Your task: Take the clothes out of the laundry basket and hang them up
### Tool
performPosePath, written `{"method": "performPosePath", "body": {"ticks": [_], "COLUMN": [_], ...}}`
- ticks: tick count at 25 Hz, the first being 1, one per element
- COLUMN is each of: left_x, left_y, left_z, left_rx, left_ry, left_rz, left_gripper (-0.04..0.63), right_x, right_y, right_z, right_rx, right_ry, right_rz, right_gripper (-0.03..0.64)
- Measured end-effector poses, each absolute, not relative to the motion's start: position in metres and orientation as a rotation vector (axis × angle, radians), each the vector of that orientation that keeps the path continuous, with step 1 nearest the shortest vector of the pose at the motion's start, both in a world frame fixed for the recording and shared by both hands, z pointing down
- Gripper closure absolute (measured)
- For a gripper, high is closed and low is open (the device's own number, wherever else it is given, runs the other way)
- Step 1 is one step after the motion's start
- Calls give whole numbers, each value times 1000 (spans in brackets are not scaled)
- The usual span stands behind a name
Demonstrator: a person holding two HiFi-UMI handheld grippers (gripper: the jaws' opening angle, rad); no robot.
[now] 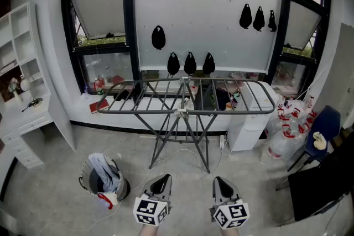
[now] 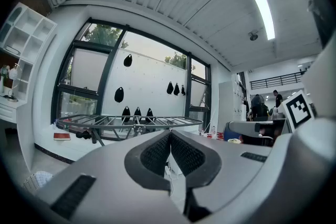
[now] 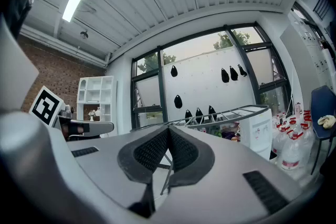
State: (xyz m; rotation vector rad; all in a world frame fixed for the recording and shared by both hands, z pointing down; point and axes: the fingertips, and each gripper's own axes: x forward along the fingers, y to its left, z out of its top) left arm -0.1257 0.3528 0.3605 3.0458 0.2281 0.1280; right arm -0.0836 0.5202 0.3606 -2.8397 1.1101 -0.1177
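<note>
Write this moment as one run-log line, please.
left tongs: shut, empty | right tongs: shut, empty | clothes: in laundry basket, floor | drying rack: bare

Rack (image 1: pixel 185 99) stood mid-room, before the board (image 1: pixel 210 8) and window (image 1: pixel 102 14). Basket (image 1: pixel 84 179), with clothes (image 1: pixel 105 173) in it, sat on the floor (image 1: pixel 50 190) left of the rack's legs. Shelves (image 1: pixel 19 63) lined the left wall; bottles (image 1: pixel 287 130) and chair (image 1: pixel 326 121) stood at right. Left gripper (image 1: pixel 161 178) and right gripper (image 1: pixel 220 181) were side by side, nearest, before the rack.
</note>
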Motion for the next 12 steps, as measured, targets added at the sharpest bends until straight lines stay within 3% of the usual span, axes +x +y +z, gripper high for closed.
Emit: {"method": "performPosePath", "body": {"ticks": [12], "left_x": [-119], "left_y": [346], "left_z": [369], "left_rx": [3038], "left_ry": [236], "left_rz": [144], "left_gripper": [574], "right_x": [-74], "right_y": [513], "right_z": [367], "right_rx": [-2824], "right_ry": [1087], "right_rz": [-134], "right_gripper": [615]}}
